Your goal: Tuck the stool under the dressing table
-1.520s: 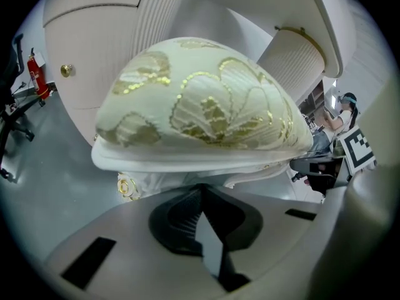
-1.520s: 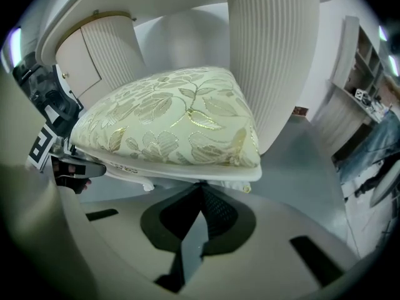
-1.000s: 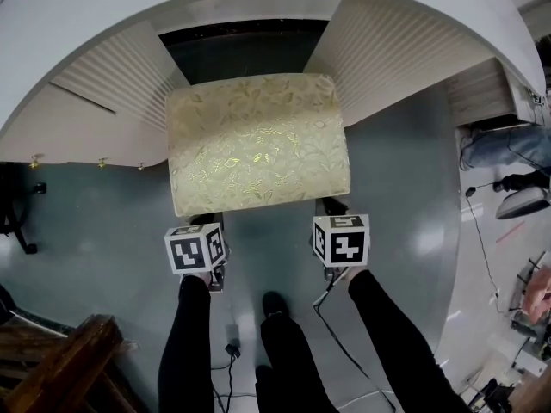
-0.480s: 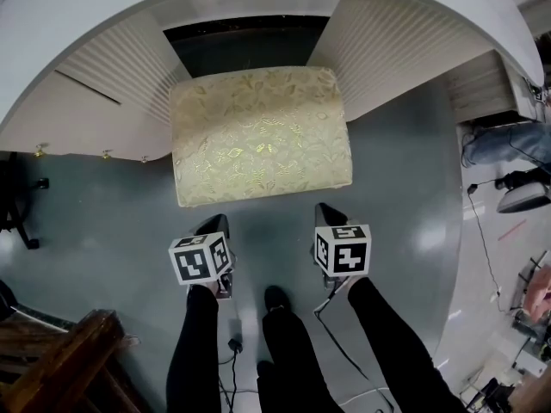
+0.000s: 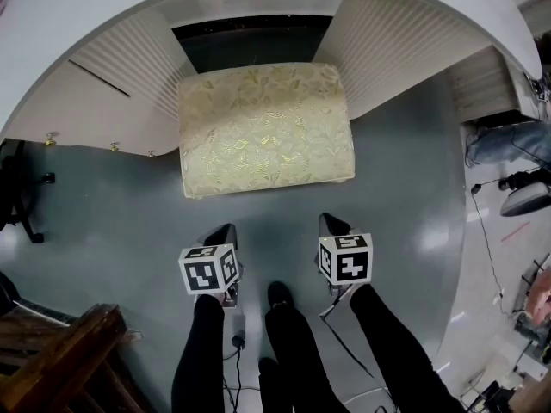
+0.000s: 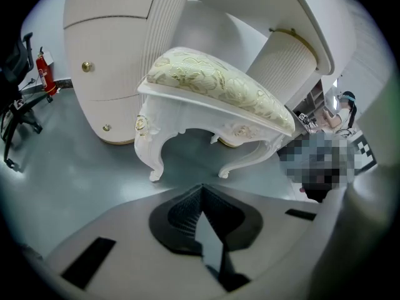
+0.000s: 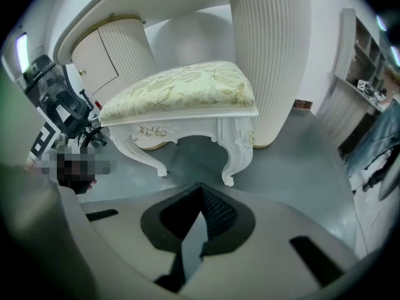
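Note:
The stool, with a cream and gold floral cushion and white carved legs, stands on the grey floor with its far end in the gap between the two ribbed pedestals of the white dressing table. My left gripper and right gripper hover side by side just short of the stool's near edge, apart from it. Both are shut with nothing in them. The left gripper faces the stool from its left corner. The right gripper faces the stool from its right corner.
The left pedestal and right pedestal flank the stool closely. A wooden piece sits at lower left and a black chair base at the left edge. Cables trail by the person's legs. Another person is at the right.
Both grippers were against the stool's near edge and have drawn back, leaving a strip of floor between them and it. The stool sits slightly deeper between the pedestals.

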Motion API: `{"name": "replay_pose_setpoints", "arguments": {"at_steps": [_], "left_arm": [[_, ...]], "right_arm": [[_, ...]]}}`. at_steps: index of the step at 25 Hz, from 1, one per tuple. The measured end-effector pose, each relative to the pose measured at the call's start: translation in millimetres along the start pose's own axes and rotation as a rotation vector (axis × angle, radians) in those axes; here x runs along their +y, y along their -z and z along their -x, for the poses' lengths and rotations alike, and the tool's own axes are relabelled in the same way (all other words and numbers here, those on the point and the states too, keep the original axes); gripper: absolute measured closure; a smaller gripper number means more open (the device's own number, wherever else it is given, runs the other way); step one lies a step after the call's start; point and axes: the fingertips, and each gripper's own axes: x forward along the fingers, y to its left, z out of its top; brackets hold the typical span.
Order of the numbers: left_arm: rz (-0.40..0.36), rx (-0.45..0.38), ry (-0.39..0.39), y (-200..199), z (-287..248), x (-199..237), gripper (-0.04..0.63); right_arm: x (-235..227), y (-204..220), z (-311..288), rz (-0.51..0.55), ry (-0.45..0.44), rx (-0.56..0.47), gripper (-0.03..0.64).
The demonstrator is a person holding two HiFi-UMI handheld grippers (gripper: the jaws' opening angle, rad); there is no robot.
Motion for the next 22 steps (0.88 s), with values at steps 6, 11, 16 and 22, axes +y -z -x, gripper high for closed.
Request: {"name": "replay_pose_setpoints", "arguments": {"at_steps": [6,11,16,22], "left_arm": [[0.01,0.012,0.003,15.0,6.8,-5.7,0.588],[0.02,0.022,-0.002,28.0,17.8,-7.4,0.588],[0.023,0.026,-0.004,35.8,24.9,-6.4,0.588],[0.028,0.024,-0.007,41.9,34.1,-5.2,0.588]], "right_arm": [[-0.6,17.7,7.9,-0.009,0.003,0.02,0.612],[7.0,31.9,15.3,-0.004,-0.012,0.037,0.612],[13.9,38.6,20.5,0.01,-0.02,0.044,0.613],[15.5,45.9,26.6,0.016,-0.017,0.05,0.612]]}}
